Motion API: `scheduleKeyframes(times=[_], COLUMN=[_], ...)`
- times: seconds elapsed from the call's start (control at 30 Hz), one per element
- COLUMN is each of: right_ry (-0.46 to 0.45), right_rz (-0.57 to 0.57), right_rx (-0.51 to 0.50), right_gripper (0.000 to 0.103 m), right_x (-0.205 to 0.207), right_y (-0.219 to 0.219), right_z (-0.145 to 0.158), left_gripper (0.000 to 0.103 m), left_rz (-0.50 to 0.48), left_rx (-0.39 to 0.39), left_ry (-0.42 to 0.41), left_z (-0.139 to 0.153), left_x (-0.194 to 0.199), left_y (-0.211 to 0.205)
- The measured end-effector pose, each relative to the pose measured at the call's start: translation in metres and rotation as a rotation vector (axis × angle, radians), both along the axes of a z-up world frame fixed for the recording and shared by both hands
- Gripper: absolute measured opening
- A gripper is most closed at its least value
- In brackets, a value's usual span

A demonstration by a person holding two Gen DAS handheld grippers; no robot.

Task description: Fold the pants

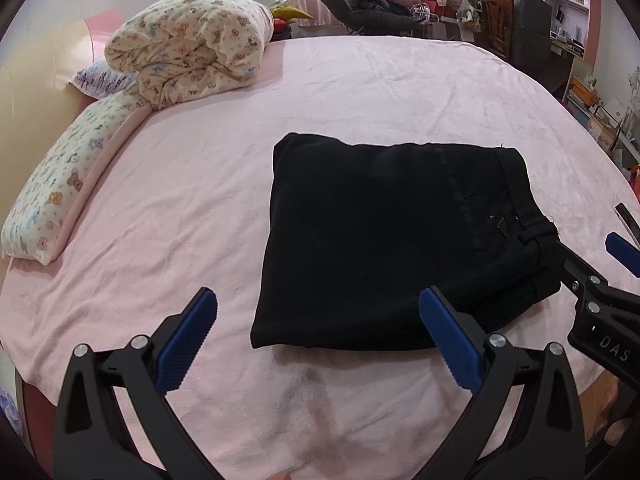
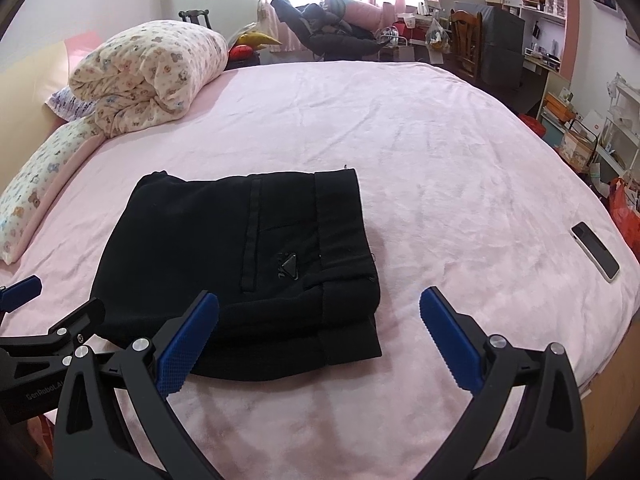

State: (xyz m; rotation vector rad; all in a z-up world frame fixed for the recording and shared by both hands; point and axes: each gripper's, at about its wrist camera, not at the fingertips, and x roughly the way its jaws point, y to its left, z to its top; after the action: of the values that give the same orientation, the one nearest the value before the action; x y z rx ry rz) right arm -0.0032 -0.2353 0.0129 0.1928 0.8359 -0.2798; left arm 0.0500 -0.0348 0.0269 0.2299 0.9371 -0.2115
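Both wrist cameras are looking forward and slightly down across the pink bed (image 1: 360, 80) from its near edge, sitting low and close. The left view is facing the folded black pants (image 1: 384, 240) from their left-near side; the right view is sitting further right. Both are sharing the pants (image 2: 240, 256), the rolled quilt (image 2: 148, 72) far left and the far desk clutter.

Folded black pants (image 1: 384, 240) lie flat on pink bed (image 1: 360, 92).
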Motion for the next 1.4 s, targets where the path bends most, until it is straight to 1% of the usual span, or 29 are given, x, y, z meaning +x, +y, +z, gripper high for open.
scheduleKeyframes(times=[0.13, 0.2, 0.3, 0.47, 0.6, 0.8, 1.07, 1.17, 1.4], right_ry=[-0.023, -0.027, -0.026, -0.041, -0.043, -0.032, -0.025, -0.021, -0.006], right_rz=[-0.019, -0.020, -0.023, -0.015, 0.011, 0.048, 0.060, 0.049, 0.038], right_rx=[-0.002, -0.003, -0.005, 0.003, -0.003, -0.011, -0.030, -0.037, -0.050], right_gripper=[0.102, 0.102, 0.102, 0.102, 0.102, 0.102, 0.102, 0.102, 0.102], right_x=[-0.007, -0.009, -0.010, -0.013, -0.015, -0.018, -0.030, -0.036, -0.042], right_y=[-0.005, -0.005, -0.006, -0.004, 0.005, 0.022, 0.030, 0.027, 0.023], right_z=[0.003, 0.004, 0.005, 0.009, 0.010, 0.010, 0.015, 0.017, 0.015], left_gripper=[0.101, 0.101, 0.101, 0.101, 0.101, 0.101, 0.101, 0.101, 0.101], left_rz=[0.002, -0.001, -0.008, 0.010, 0.043, 0.090, 0.005, -0.016, -0.021], left_rx=[-0.018, -0.047, -0.088, -0.081, -0.074, -0.089, -0.118, -0.115, -0.116], left_ry=[-0.021, -0.024, -0.005, -0.015, -0.038, -0.029, -0.010, -0.011, -0.007], left_z=[0.003, 0.006, 0.008, 0.011, 0.017, 0.022, 0.025, 0.027, 0.031], left_x=[-0.002, -0.002, -0.002, -0.005, -0.007, -0.008, -0.024, -0.030, -0.034], left_y=[0.000, 0.001, 0.002, 0.005, 0.014, 0.033, 0.025, 0.022, 0.025])
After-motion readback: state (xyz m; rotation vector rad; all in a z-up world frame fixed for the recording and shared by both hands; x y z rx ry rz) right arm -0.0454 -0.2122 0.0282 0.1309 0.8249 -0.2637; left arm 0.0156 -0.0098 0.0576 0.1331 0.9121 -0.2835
